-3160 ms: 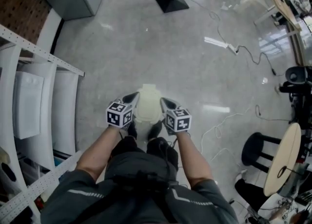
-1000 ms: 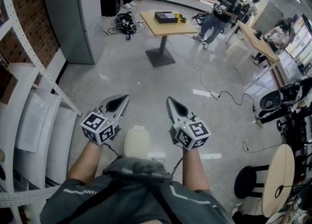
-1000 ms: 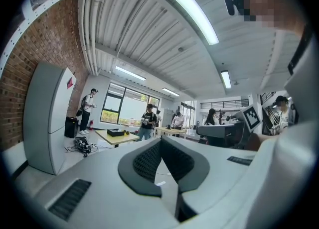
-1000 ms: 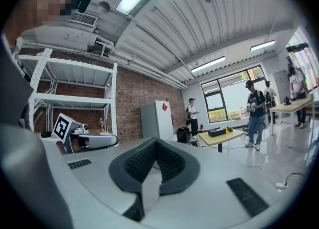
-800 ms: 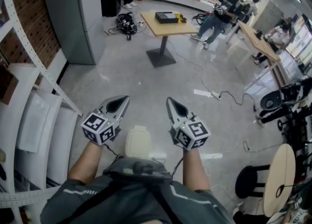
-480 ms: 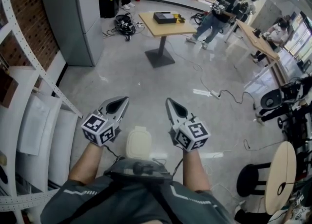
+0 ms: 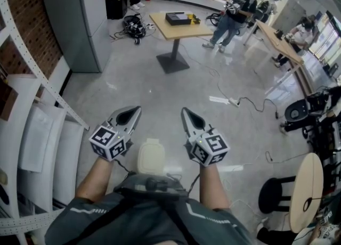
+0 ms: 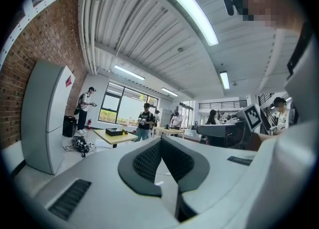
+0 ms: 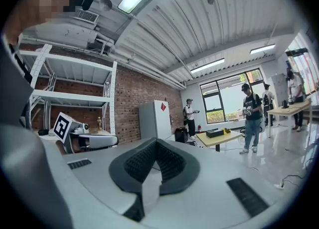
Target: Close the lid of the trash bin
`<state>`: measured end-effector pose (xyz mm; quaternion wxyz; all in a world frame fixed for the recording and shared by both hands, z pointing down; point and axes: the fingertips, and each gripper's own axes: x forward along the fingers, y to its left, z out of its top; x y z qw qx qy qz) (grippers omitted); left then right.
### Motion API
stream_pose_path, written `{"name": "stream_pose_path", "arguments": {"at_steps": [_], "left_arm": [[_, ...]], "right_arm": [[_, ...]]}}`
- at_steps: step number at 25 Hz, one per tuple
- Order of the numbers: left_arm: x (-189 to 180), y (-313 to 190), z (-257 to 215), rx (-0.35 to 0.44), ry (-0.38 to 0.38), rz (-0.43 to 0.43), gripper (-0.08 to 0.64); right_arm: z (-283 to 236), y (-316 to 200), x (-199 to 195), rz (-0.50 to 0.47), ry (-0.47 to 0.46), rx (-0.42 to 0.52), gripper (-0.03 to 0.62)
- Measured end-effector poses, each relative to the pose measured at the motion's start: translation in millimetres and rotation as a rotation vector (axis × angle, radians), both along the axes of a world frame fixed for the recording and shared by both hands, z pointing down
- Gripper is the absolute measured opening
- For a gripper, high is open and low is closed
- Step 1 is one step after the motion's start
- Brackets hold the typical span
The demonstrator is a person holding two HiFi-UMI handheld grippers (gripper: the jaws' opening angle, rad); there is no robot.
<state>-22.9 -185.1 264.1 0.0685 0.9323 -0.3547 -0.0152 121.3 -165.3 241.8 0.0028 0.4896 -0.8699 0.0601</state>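
The small cream trash bin (image 7: 151, 156) stands on the floor just in front of the person's body, and its lid lies flat on top. My left gripper (image 7: 135, 111) hovers above and left of the bin, my right gripper (image 7: 185, 112) above and right; neither touches it. Both are shut with nothing held. In the left gripper view the left gripper (image 8: 160, 141) points level into the room, jaws meeting at the tip. In the right gripper view the right gripper (image 9: 155, 142) does the same. The bin is out of sight in both gripper views.
A white shelving rack (image 7: 32, 127) runs along the left. A grey cabinet (image 7: 74, 20) stands against the brick wall. Ahead are a wooden table (image 7: 178, 23) and several people (image 7: 232, 9). Cables (image 7: 250, 103) lie on the floor. At right are a black stool (image 7: 274, 196) and a round table (image 7: 303, 190).
Since 3.2 s ago the view has tilted up from the floor to the room, and both grippers have risen from beside the bin. Over the last second almost nothing moved.
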Motion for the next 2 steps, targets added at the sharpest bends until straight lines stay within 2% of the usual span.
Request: {"name": "stream_pose_path", "arguments": {"at_steps": [2], "left_arm": [[0.1, -0.3, 0.7, -0.002, 0.001, 0.0, 0.0]], "right_arm": [[1.2, -0.7, -0.8, -0.001, 0.002, -0.002, 0.006]]}}
